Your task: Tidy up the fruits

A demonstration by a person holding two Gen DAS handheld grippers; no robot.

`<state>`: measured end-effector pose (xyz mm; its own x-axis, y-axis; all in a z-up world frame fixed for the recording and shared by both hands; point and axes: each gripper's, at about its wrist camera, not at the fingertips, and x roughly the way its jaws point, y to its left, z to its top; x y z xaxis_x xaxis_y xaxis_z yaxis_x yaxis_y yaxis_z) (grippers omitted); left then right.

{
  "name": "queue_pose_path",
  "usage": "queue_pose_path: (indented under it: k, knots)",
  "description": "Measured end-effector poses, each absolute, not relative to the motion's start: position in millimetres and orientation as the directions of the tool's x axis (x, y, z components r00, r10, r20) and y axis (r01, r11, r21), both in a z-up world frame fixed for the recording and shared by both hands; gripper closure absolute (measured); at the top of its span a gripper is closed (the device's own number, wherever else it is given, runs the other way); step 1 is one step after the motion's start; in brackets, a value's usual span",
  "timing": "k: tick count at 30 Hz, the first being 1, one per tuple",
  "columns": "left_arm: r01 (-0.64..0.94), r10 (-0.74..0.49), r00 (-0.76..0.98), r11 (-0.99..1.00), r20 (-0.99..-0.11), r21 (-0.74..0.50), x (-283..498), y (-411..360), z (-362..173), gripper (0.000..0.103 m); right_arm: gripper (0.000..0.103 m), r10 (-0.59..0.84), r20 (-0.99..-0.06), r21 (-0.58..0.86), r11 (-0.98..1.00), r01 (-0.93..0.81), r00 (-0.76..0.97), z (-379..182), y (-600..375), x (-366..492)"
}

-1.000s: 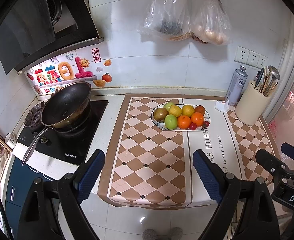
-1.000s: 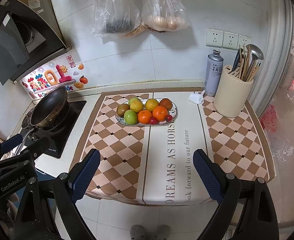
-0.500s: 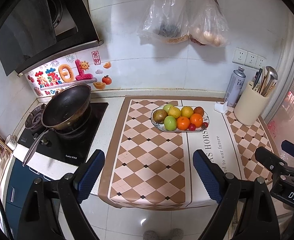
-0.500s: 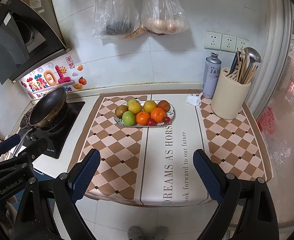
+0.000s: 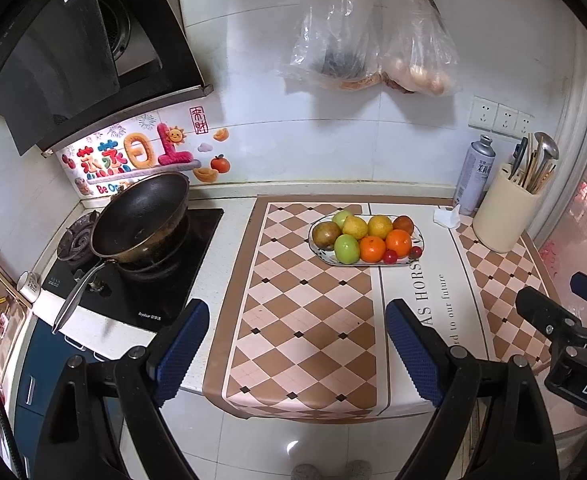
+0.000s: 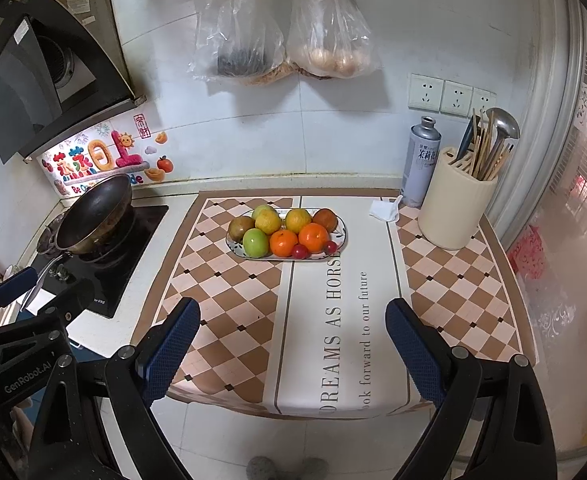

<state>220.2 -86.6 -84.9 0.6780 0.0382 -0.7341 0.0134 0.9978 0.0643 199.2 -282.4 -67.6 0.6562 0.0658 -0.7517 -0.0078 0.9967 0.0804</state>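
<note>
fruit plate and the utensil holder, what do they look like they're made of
The fruit plate looks like glazed ceramic: glossy white rim with small dark painted marks. The utensil holder looks like matte cream plastic or ceramic; its smooth, dull, even wall leaves that open.

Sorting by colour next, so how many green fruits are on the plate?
2. One green fruit sits at the plate's front left. The other is at the back left, partly hidden behind a yellow fruit. More could be hidden underneath.
</note>
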Motion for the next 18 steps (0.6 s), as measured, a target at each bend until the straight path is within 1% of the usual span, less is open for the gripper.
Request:
queue_pose_path:
  k: [18]
  knots:
    - [0.003, 0.044, 0.69, 0.998, -0.723, 0.064, 220.0, -85.0, -81.2, 0.013, 0.007, 0.061, -0.752, 0.072, 0.997, -0.01, 0.656, -68.3, -277.8, 199.7]
